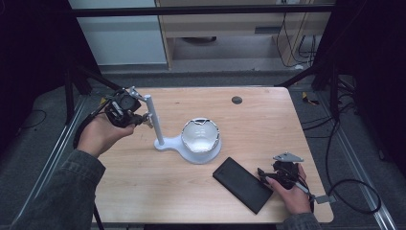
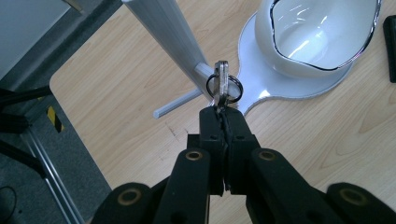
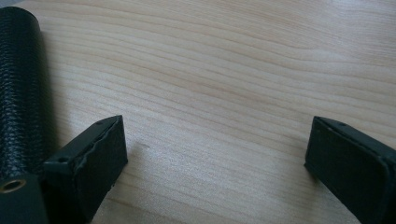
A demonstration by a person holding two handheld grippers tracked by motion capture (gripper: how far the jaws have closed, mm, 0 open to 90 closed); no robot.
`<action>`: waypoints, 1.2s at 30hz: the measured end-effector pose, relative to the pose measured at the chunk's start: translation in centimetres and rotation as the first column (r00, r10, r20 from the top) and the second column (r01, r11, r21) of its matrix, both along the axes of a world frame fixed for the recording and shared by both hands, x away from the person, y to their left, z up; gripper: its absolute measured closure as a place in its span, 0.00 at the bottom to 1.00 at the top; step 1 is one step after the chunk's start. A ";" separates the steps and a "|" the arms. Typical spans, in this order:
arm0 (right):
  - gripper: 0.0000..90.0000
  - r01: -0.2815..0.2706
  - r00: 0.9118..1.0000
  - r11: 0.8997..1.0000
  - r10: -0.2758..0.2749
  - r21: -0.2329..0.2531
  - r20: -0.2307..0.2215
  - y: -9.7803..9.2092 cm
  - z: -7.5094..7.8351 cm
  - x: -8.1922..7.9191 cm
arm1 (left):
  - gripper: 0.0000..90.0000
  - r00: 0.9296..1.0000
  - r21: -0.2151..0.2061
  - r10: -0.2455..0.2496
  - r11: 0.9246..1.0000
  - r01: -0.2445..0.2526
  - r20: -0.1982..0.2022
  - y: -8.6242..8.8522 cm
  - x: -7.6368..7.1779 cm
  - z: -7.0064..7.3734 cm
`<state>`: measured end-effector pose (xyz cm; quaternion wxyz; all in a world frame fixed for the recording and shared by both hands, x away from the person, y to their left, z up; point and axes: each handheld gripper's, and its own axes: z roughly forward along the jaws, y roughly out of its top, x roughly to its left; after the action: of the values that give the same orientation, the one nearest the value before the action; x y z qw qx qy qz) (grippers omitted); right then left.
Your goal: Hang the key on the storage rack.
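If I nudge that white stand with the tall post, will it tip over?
Probably not easily: the white stand has a broad flat base carrying a bowl, which likely steadies it. A push high on the post would lever more. On smooth wood it may slide instead.

Grey-green sleeves; black tongs (image 2: 223, 112) with brass-ringed screw holes.

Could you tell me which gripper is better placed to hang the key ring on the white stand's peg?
Left. The left gripper is shut on the key ring, right beside the stand's peg. The right gripper is open and empty, low by the black case.
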<state>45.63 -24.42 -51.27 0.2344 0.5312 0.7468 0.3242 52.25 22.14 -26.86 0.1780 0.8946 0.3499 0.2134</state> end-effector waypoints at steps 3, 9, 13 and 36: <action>0.06 -0.002 1.000 1.000 0.002 -0.001 0.002 0.0 0.0 0.0 | 0.97 1.000 -0.016 0.008 1.000 -0.009 -0.023 0.4 0.5 -0.2; 0.06 -0.003 1.000 1.000 0.003 0.004 0.001 0.1 0.0 0.0 | 0.97 1.000 -0.042 0.004 0.999 -0.005 -0.029 0.7 0.5 -0.3; 0.06 -0.003 1.000 1.000 0.003 0.004 0.001 0.1 0.0 0.0 | 0.97 1.000 -0.046 0.000 0.999 0.000 -0.014 0.6 0.5 -0.3; 0.06 -0.003 1.000 1.000 0.003 0.005 -0.002 0.1 0.0 -0.1 | 0.97 0.999 -0.022 -0.014 1.000 0.014 0.041 -0.3 0.3 0.5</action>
<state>45.55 -24.28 -51.26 0.2318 0.5311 0.7471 0.3258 52.60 21.86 -26.33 0.1967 0.8904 0.3423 0.2264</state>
